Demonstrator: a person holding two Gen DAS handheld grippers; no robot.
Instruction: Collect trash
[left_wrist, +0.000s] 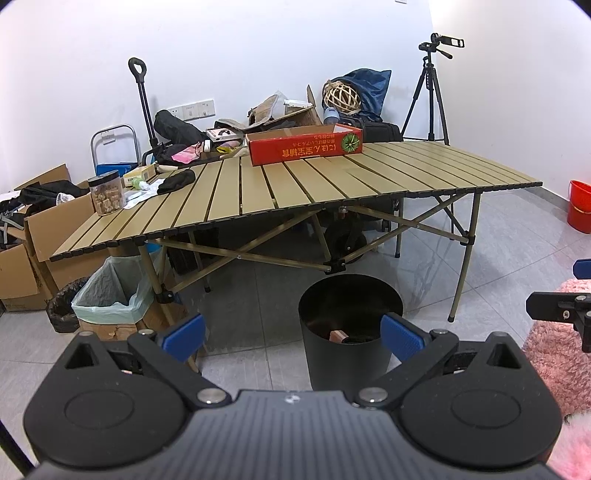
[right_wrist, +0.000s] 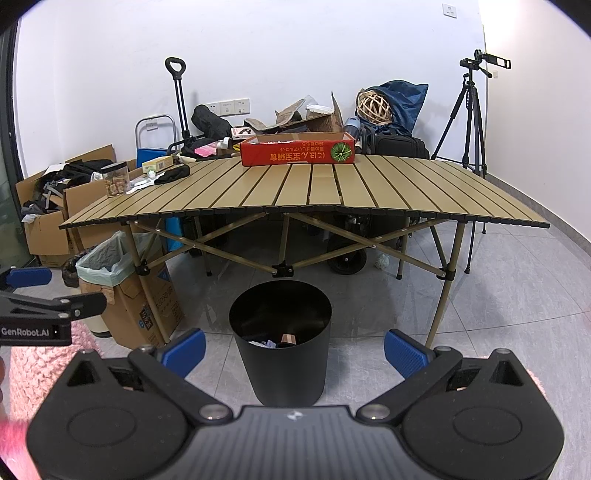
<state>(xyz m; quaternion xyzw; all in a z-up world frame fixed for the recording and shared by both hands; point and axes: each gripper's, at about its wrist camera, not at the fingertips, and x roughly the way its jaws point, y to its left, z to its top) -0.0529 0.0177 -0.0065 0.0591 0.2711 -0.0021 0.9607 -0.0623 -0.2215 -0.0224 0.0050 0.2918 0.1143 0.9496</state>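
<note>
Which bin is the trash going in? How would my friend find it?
Find the slatted table. On the floor in front of its middle stands a round black bin with some scraps already inside. The other bin, by the table's left leg, is a cardboard box lined with a pale green bag; this one is plain black and has no bag.

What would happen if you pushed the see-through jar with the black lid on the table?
The jar looks full of brownish chunks, so probably heavy enough to slide rather than tip. Its smooth wall might slip between fingers. The table slats could catch its base.
</note>
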